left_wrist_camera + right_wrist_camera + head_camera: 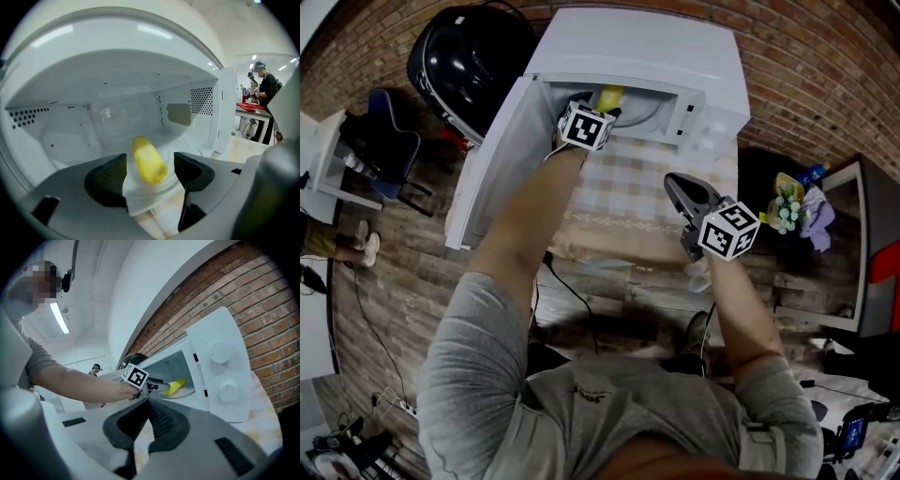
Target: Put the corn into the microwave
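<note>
The white microwave (675,56) is seen standing against a brick wall, with its door (487,159) swung fully open to the left, so the cavity is reached without obstruction from the front. A checked cloth (647,187) is spread on the table before it, and bare room is left there for drawing back. Inside, the glass turntable (187,145) is seen, and the corn (147,159) is laid on it, near its front rim, pointing into the cavity. The left gripper (150,165) is held at the cavity mouth with its 2 jaws spread; a gap is visible on each side of the cob, so it is judged released rather than gripped. The right gripper (149,420) is kept back over the table, its jaws pressed together on nothing. The placing is therefore judged done; what seems left is the left gripper's withdrawal and perhaps the shutting of the door. Care is called for near the cavity's lower lip and the door edge on the left.
</note>
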A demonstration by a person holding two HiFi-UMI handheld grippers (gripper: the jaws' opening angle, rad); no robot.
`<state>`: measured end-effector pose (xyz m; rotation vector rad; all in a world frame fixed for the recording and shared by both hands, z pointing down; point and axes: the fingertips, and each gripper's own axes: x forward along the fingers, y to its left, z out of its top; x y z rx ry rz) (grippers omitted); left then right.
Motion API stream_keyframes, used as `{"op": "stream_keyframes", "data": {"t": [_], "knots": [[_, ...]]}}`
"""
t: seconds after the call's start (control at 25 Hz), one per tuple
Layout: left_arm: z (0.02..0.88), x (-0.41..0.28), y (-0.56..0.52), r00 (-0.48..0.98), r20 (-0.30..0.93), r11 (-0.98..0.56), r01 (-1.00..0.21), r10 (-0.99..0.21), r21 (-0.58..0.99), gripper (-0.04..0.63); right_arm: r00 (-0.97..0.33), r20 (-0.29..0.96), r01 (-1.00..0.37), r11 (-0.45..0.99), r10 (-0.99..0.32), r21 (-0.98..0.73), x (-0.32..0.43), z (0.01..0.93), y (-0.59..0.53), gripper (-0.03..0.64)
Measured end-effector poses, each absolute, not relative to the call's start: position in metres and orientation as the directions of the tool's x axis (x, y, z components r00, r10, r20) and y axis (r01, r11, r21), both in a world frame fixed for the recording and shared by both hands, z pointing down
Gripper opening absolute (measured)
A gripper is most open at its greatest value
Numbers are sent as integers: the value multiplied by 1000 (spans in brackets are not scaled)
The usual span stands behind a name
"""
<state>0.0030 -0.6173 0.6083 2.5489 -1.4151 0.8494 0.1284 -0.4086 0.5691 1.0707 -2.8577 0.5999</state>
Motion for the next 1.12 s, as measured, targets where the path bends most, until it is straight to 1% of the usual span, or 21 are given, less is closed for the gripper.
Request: {"op": "stream_keyframes", "data": {"t": [0.24, 0.56, 0.8, 0.96, 1.12], "knots": [[591, -6, -593, 446, 492, -552, -829, -748, -88, 314, -741, 184, -665, 671, -645, -327, 133, 559, -406, 18], [562, -15, -561, 503, 456, -568, -823, -734, -6, 314, -698, 213, -711, 627, -683, -319, 142, 543, -408, 18], [541, -7, -542, 558, 414, -591, -805, -719, 60, 311, -682, 220, -728, 619, -697, -295, 144, 529, -417, 18], [527, 2, -527, 591, 377, -601, -792, -713, 105, 266, -689, 217, -721, 625, -692, -299, 149, 522, -421, 18], [515, 5, -504, 609, 345, -601, -786, -714, 145, 188, -716, 219, -696, 654, -663, -297, 148, 514, -423, 18]]}}
